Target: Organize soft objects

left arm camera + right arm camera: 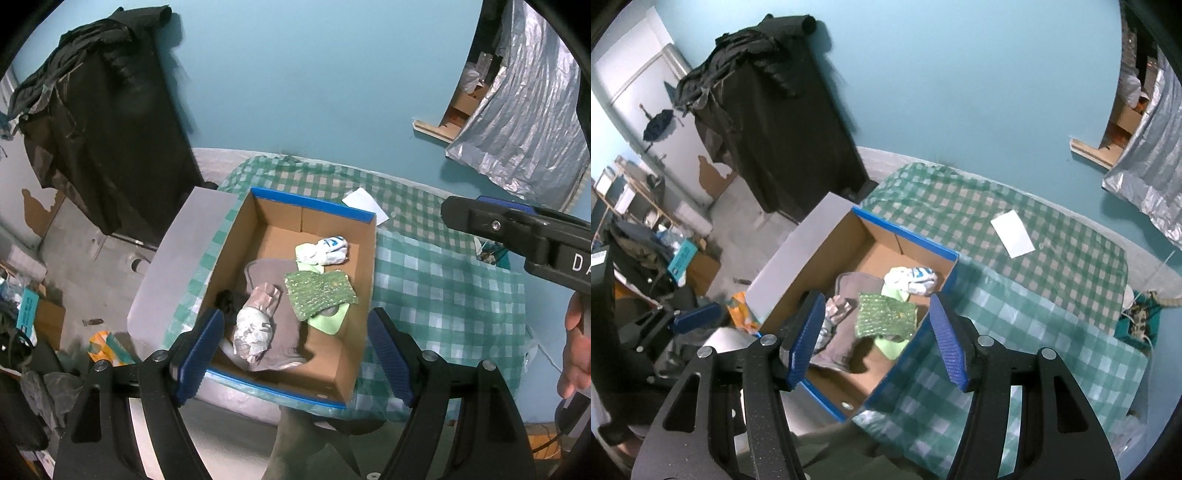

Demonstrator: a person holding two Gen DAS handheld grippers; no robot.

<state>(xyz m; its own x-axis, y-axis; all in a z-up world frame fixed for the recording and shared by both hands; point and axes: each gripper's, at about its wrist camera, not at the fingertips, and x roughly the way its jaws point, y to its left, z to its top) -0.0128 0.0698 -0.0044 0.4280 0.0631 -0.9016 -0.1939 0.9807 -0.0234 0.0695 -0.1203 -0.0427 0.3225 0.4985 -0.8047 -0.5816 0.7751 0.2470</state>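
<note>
An open cardboard box with a blue rim [314,202] [905,236] stands on a checked tablecloth. Inside lie a green dotted cloth [319,291] [886,314], a white and blue sock bundle [325,249] [912,278], a grey cloth [284,325] [846,338], a grey-white rolled bundle [255,325], a black item [227,301] and a light green piece [328,321] [892,347]. My left gripper [297,354] is open and empty, above the box's near edge. My right gripper [879,338] is open and empty, above the box; it also shows at the right of the left wrist view [517,229].
The green checked tablecloth [443,288] [1034,314] covers the table. A white paper [364,203] [1012,232] lies behind the box. The box lid [181,258] [798,243] stands open to the left. A black draped stand [110,140] and floor clutter are at left.
</note>
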